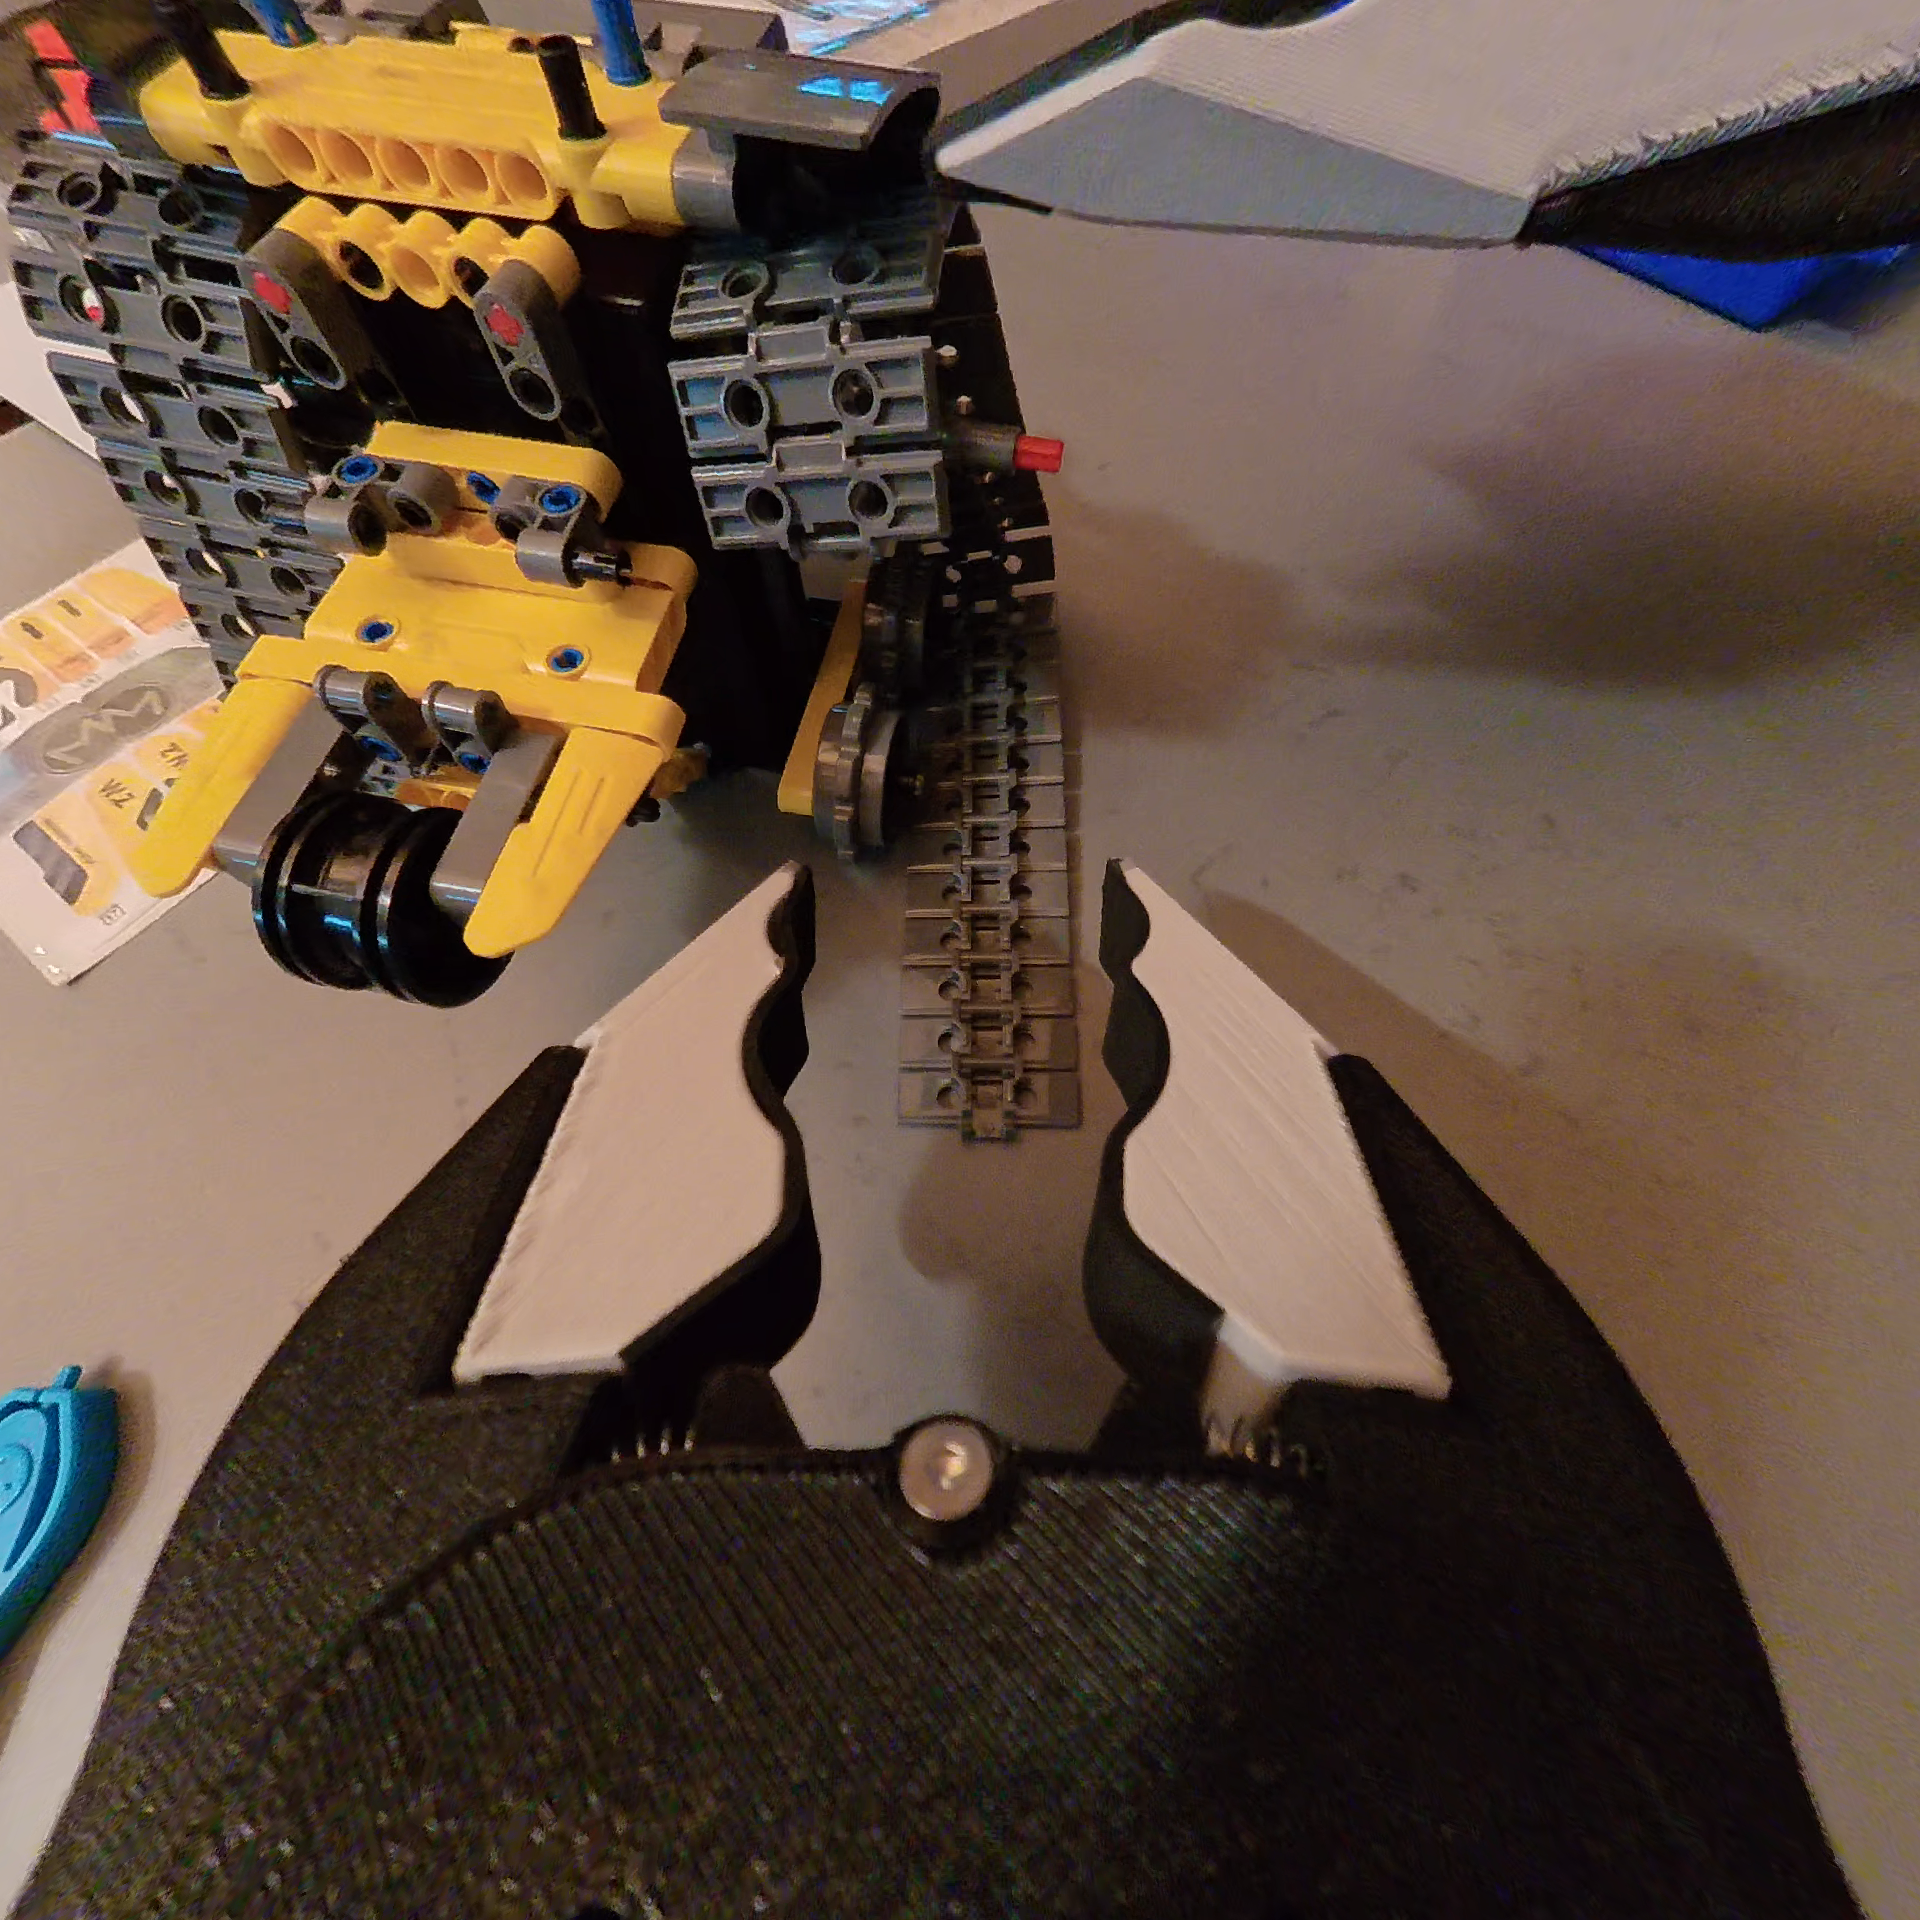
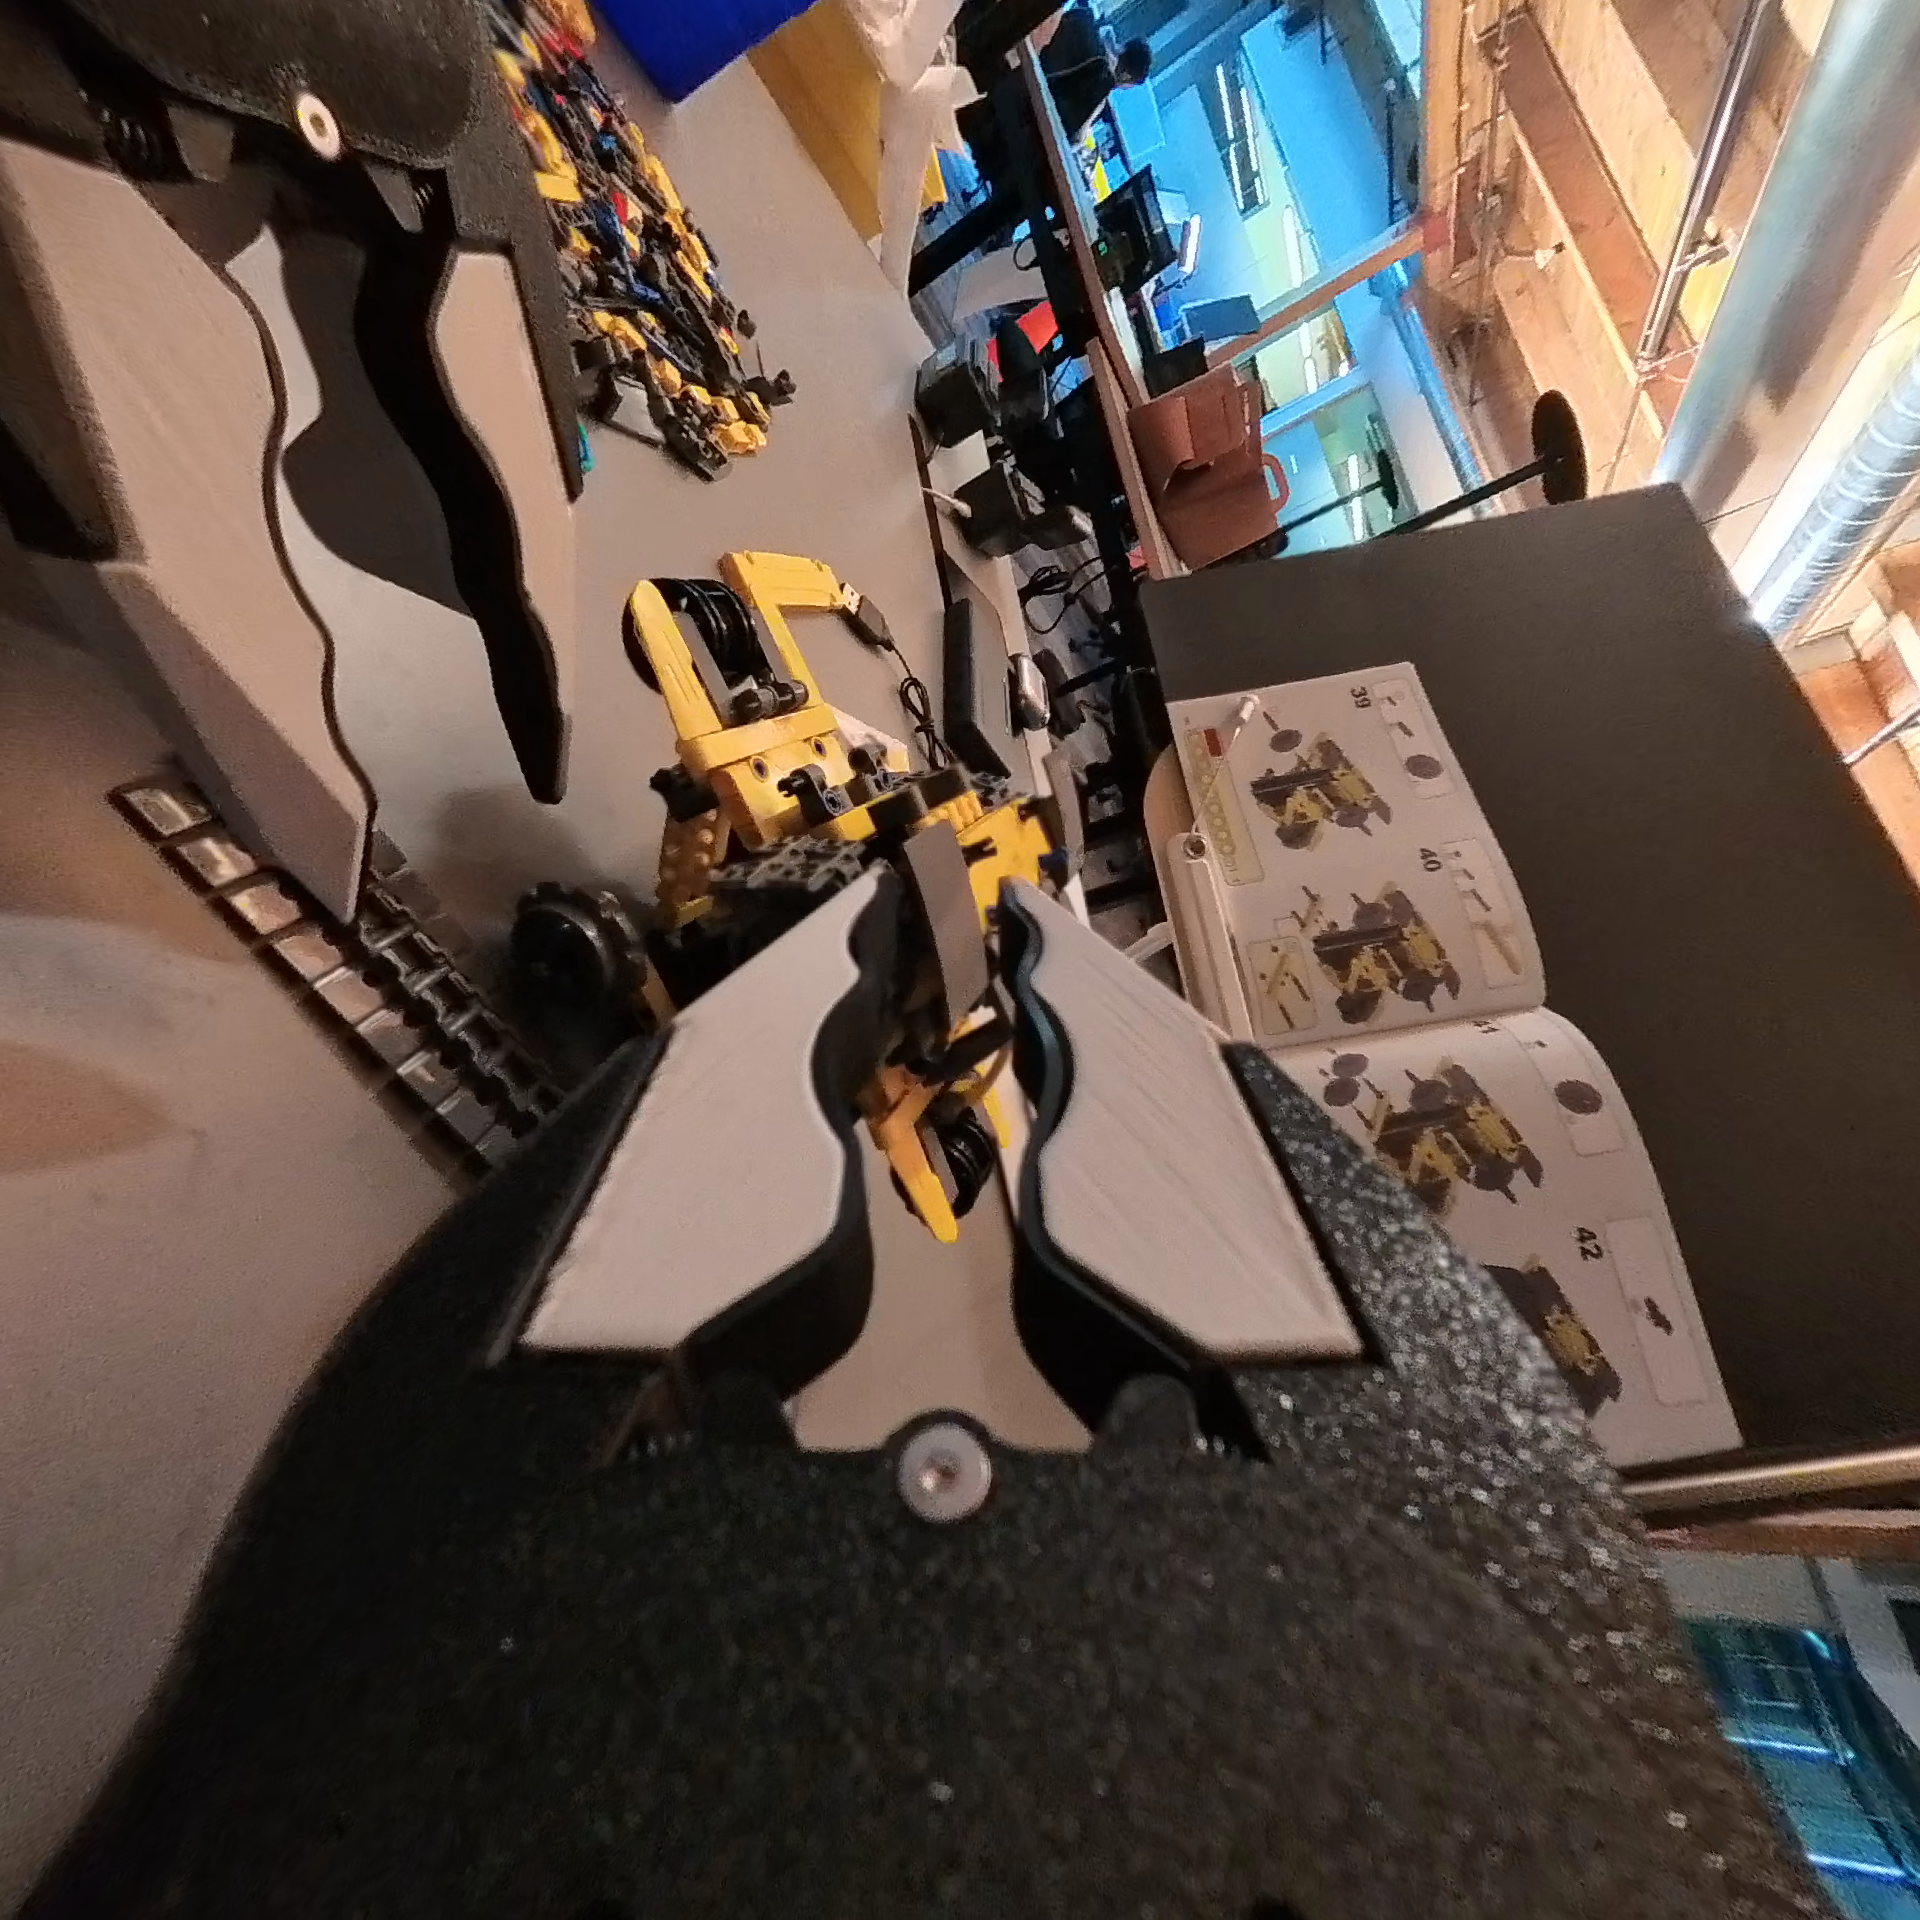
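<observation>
Track strip (image 1: pixel 987 987) of grey links lies flat on the table (image 1: pixel 1507 779), running from the toy vehicle (image 1: pixel 468 468) at 11 o'clock down toward the left gripper (image 1: pixel 956 883). That gripper's jaws are spread wide, one finger on each side of the strip's free end. They hang just above it and do not clearly touch it.

In the left wrist view the right gripper (image 2: pixel 940 894) enters from 1 o'clock and meets the top of the vehicle. Its jaws are drawn close around a grey panel (image 2: pixel 945 914) on the model's upper edge and appear to pinch it, though the contact itself is hard to make out.

The vehicle stands close on the left gripper's 10 o'clock side, its black wheel (image 1: pixel 364 914) and yellow fork near the left finger. A sticker sheet (image 1: pixel 83 727) lies at 9 o'clock and a blue tool (image 1: pixel 42 1475) at 8 o'clock. The table is bare from 2 to 4 o'clock. In the right wrist view an open booklet (image 2: pixel 1403 935) leans at 3 o'clock, and loose parts (image 2: pixel 644 260) are heaped at 11 o'clock, well apart.
</observation>
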Tool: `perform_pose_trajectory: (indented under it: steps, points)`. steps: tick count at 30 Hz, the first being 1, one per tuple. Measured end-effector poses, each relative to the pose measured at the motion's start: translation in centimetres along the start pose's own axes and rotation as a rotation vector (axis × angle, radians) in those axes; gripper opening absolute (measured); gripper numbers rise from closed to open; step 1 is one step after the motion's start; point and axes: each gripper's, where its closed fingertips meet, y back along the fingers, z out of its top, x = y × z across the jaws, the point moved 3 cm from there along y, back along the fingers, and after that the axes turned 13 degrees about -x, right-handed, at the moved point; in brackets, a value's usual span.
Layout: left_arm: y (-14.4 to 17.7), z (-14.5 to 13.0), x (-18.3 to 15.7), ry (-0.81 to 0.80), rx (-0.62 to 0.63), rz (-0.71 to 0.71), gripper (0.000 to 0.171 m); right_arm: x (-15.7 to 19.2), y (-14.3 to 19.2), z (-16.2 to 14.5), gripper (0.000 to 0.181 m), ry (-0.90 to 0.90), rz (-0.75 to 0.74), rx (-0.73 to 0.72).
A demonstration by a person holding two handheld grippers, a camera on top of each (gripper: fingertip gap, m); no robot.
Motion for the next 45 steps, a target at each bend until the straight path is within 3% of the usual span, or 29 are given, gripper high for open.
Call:
perform_pose_trajectory:
  steps: [14, 18, 24, 31, 45]
  points:
    - [-0.1, -0.1, -0.2, -0.015, 0.007, -0.004, 0.054, 1.0, -1.6, 0.4, 0.017, 0.187, 0.018, 0.133]
    - [-0.1, -0.2, -0.1, -0.013, 0.021, 0.0, 0.055, 0.6, -1.8, 0.1, 0.005, 0.19, 0.004, 0.17]
    - [-0.7, -1.5, 0.1, -0.014, 0.121, 0.021, 0.06, 0.3, -2.0, 0.2, 0.001, 0.246, -0.009, 0.186]
    - [-1.2, -2.6, 0.0, -0.036, 0.213, 0.027, 0.059, -0.5, -1.9, -0.2, 0.001, 0.204, -0.024, 0.184]
    - [-1.2, -2.6, 0.4, 0.048, 0.214, 0.014, 0.042, -1.1, -1.5, -0.1, 0.001, 0.142, -0.043, 0.163]
